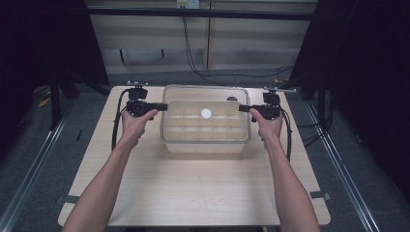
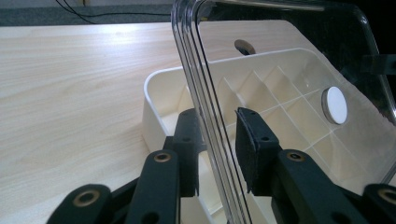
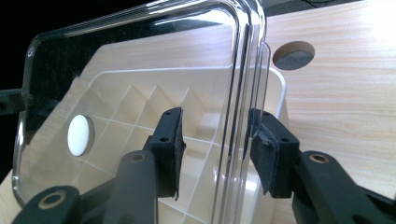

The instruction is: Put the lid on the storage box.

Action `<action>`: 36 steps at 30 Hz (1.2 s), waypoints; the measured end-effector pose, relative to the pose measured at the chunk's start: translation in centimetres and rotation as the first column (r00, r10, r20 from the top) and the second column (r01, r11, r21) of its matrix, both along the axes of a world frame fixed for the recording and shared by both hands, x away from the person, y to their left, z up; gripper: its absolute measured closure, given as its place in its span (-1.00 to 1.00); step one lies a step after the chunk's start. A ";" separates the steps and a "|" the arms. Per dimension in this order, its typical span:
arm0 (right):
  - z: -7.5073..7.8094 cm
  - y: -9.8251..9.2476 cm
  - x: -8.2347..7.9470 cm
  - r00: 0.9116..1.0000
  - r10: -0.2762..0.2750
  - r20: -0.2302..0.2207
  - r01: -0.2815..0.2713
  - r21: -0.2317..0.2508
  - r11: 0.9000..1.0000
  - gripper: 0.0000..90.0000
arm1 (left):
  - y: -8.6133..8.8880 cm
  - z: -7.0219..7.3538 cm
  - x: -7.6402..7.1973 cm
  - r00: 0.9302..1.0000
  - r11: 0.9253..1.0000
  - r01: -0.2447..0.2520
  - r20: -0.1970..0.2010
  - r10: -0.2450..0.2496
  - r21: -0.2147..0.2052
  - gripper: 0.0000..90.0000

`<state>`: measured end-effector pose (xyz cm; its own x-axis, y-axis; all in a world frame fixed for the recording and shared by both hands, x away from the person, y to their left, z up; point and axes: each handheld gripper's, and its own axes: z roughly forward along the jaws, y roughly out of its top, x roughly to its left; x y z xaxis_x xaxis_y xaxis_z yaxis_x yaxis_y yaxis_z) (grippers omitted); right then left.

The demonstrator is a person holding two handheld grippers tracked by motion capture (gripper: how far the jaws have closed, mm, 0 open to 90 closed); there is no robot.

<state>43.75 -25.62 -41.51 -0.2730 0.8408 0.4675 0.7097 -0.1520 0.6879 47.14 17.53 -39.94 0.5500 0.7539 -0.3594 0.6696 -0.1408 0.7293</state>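
Note:
A clear plastic lid (image 1: 205,90) with a white round disc (image 1: 206,113) at its middle lies flat just over a cream box (image 1: 203,146) divided into several compartments. My left gripper (image 1: 164,106) is at the lid's left edge; in the left gripper view the lid (image 2: 280,46) has its rim pinched between the two pads of that gripper (image 2: 217,149). My right gripper (image 1: 241,108) is at the lid's right edge. In the right gripper view its jaws (image 3: 215,149) straddle the rim of the lid (image 3: 140,46), with a gap at the inner pad (image 3: 170,149).
The box stands on a light wooden table (image 1: 193,193) with a round cable hole (image 1: 232,99) behind it. Both forearms reach in from the near edge. Dark curtains flank the table, and cables run along the floor beyond it.

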 end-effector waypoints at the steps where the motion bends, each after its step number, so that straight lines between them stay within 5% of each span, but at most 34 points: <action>1: 0.0 0.0 0.0 1.000 0.000 0.000 0.000 0.000 1.000 0.26 | 0.0 0.0 0.0 1.000 1.000 0.000 0.000 0.000 0.000 0.56; 4: -0.3 0.1 0.3 1.000 -0.006 -0.009 0.006 -0.017 1.000 0.24 | 0.2 -0.7 0.5 1.000 0.999 -0.003 -0.031 0.002 -0.036 0.56; 26: -1.9 0.8 1.2 0.997 -0.053 -0.049 0.050 -0.053 0.997 0.12 | 0.1 -2.4 1.5 0.995 0.999 -0.005 -0.104 0.001 -0.040 0.48; 36: -2.3 1.7 1.5 0.998 -0.056 -0.043 0.051 -0.117 0.992 -0.07 | 0.0 -2.8 1.7 0.993 1.000 0.003 -0.119 -0.005 -0.017 0.42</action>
<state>45.24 -23.96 -43.77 -0.2068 0.9027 0.3773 0.7340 -0.1119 0.6699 48.86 17.51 -42.79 0.5056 0.7448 -0.4355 0.7513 -0.1319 0.6467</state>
